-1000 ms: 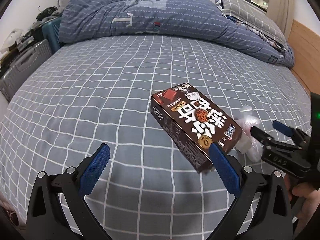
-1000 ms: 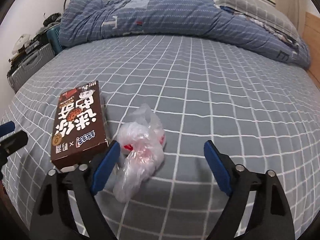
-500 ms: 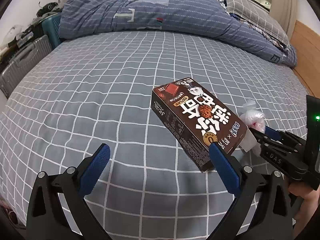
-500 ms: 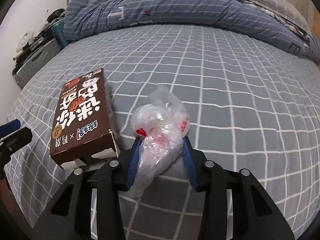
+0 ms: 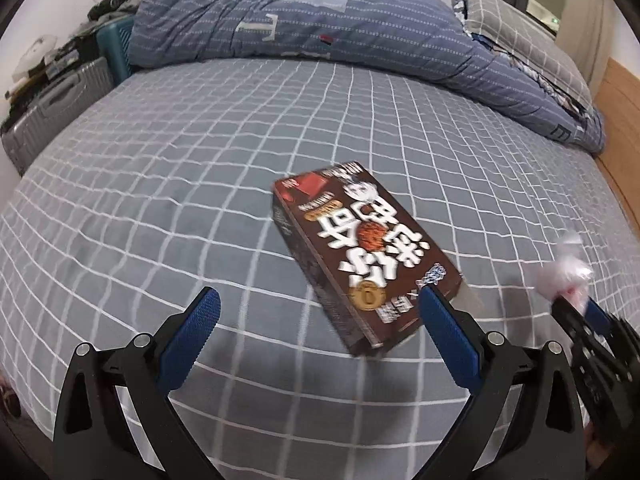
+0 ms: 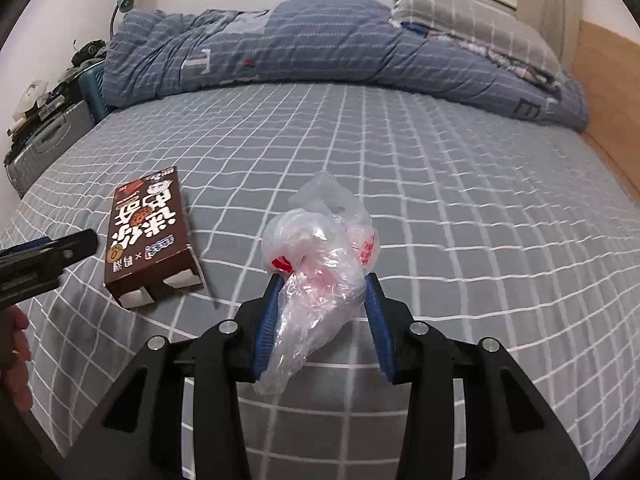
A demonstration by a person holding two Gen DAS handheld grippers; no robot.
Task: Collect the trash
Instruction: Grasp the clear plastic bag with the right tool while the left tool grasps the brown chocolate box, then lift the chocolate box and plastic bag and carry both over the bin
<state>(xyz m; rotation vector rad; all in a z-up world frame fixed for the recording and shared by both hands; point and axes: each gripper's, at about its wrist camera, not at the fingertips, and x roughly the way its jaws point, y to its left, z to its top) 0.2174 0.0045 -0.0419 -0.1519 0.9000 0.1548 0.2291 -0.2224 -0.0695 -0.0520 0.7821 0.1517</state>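
Note:
A crumpled clear plastic bag [image 6: 320, 264] with red print is pinched between the blue pads of my right gripper [image 6: 322, 308], held just above the bed; it also shows in the left wrist view [image 5: 566, 276]. A brown snack box [image 5: 366, 260] with white lettering lies flat on the grey checked bed sheet [image 5: 160, 184], its open end toward me. My left gripper [image 5: 316, 332] is open and empty, with the box's near end just ahead of its right finger. The box lies left of the bag in the right wrist view [image 6: 150, 236].
A rumpled blue duvet [image 5: 320, 28] and a grey checked pillow [image 5: 516, 24] lie along the far side of the bed. A grey suitcase [image 5: 52, 108] and clutter stand at the left. A wooden bed frame [image 5: 620, 132] runs along the right edge.
My right gripper closed on the plastic bag and lifted it off the sheet. My left gripper stayed open and moved a little closer to the box.

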